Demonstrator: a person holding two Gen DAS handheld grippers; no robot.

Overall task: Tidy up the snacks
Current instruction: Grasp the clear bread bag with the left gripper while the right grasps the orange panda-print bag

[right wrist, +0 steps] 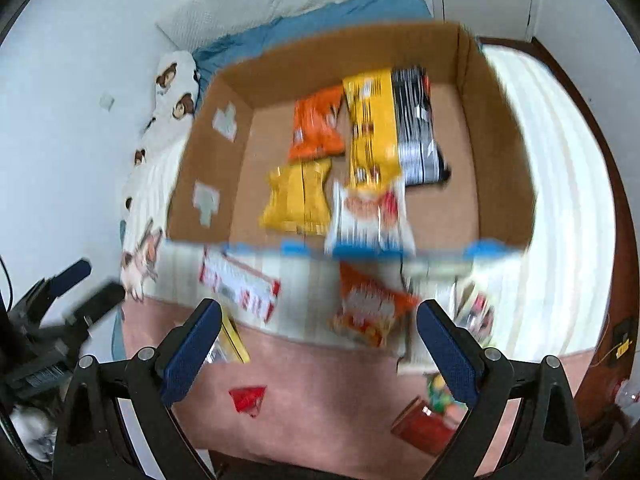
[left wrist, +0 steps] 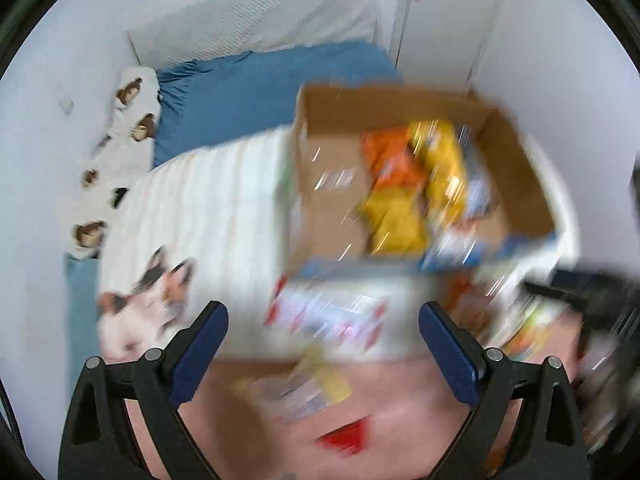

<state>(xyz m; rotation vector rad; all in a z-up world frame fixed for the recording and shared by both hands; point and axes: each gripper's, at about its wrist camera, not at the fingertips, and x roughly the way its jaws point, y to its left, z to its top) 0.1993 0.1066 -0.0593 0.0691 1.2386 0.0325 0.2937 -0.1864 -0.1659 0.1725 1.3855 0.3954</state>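
Observation:
Both views are motion-blurred. An open cardboard box (right wrist: 500, 152) stands on the bed and holds an orange packet (right wrist: 316, 128), two yellow packets (right wrist: 298, 200), a black-and-white packet (right wrist: 416, 128) and a white packet (right wrist: 368, 216). The box also shows in the left wrist view (left wrist: 320, 208). Loose snacks lie in front of it: a red-and-white packet (right wrist: 240, 284), an orange packet (right wrist: 372, 308), a small red wrapper (right wrist: 248, 398). My right gripper (right wrist: 318, 344) is open and empty above the pink blanket. My left gripper (left wrist: 322, 344) is open and empty; it appears in the right wrist view (right wrist: 86, 288).
The bed has a white quilt (right wrist: 560, 200), a pink blanket (right wrist: 320, 400), a blue sheet (left wrist: 256, 80) and a dog-print pillow (left wrist: 132, 120) by the wall. More packets lie at the right (right wrist: 432, 420). A dark wooden bed frame (right wrist: 624, 240) curves at the right.

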